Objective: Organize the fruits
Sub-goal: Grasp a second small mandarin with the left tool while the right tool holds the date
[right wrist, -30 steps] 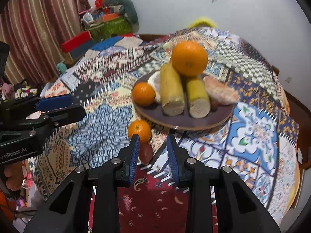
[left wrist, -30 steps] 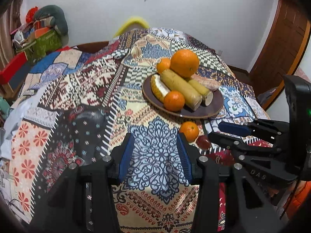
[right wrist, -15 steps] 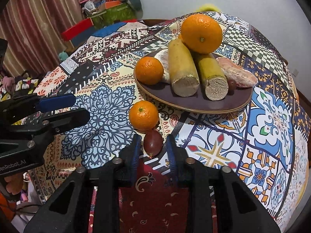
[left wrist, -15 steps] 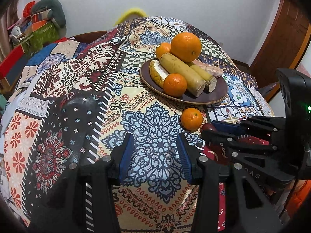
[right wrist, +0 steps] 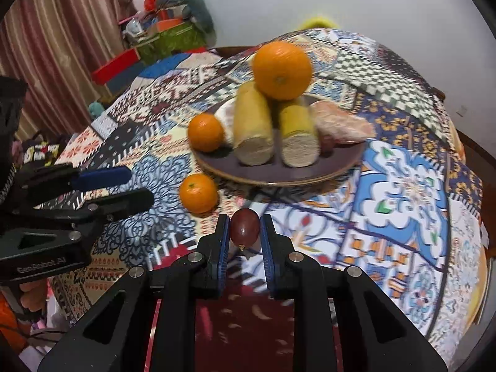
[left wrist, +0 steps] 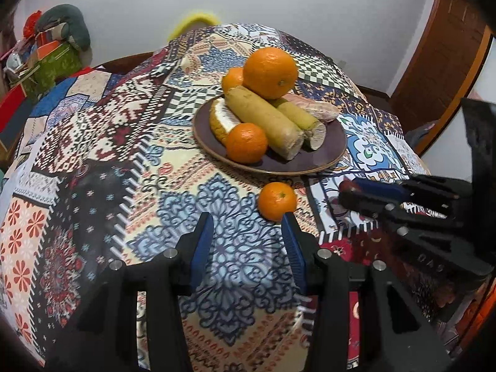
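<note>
A dark plate holds a big orange, smaller oranges, two yellow-green cut stalks and a pinkish piece. A loose small orange lies on the cloth in front of the plate. My right gripper is shut on a dark red grape-like fruit, held just above the cloth. My left gripper is open and empty, its right finger next to the loose orange.
A round table under a patterned patchwork cloth. Boxes and cushions are stacked at the far left by a curtain. A wooden door is at the right. A yellow chair back shows behind the table.
My right gripper moved onto the dark red fruit, closed on it and lifted it slightly. My left gripper edged closer to the loose orange.
</note>
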`<state>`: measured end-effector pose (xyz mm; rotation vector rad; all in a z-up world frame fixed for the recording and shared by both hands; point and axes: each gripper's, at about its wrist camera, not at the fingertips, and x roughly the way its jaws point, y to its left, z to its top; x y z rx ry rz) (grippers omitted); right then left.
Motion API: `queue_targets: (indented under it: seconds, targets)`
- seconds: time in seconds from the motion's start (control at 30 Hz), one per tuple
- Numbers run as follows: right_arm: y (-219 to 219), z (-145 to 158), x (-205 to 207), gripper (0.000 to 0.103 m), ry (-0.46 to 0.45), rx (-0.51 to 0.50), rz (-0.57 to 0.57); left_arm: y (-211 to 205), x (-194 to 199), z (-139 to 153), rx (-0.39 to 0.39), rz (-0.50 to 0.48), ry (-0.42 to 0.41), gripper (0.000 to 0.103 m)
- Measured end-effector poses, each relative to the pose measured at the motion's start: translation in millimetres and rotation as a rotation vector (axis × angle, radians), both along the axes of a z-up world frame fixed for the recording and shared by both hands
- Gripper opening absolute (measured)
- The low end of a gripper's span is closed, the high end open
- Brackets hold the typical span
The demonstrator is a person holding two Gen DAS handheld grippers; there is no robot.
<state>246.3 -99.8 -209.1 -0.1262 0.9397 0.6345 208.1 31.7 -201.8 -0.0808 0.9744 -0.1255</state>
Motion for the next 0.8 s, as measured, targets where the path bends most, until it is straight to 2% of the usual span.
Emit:
queue_targets:
  seconds: [0.27, 0.57, 0.63, 0.67, 0.8]
  targets:
    - [-30.7, 9.3, 7.6, 0.018, -0.026, 0.015, -0.067, -17.3, 15.3, -8.8, 0.005, -0.033, 0.014, 0.045]
    - [-41.2, 10.5, 15.4, 0.018, -0.029, 0.033, -0.094, -25.0, 27.4, -18.7, 0.005, -0.04, 0.031, 0.045]
    - [-40.8, 10.5, 16.1, 0.018, -0.029, 0.037, -0.092, -25.5, 28.6, -20.8, 0.008, -0.037, 0.034, 0.041]
    - [-40.8, 10.5, 16.4, 0.018, -0.03, 0.039, -0.091, -25.7, 29.1, -21.9, 0.008, -0.039, 0.037, 0.034]
    - [-40.7, 10.7, 17.0, 0.018, -0.032, 0.044, -0.087, -28.8, 26.0, -18.4, 0.024, -0.051, 0.022, 0.034]
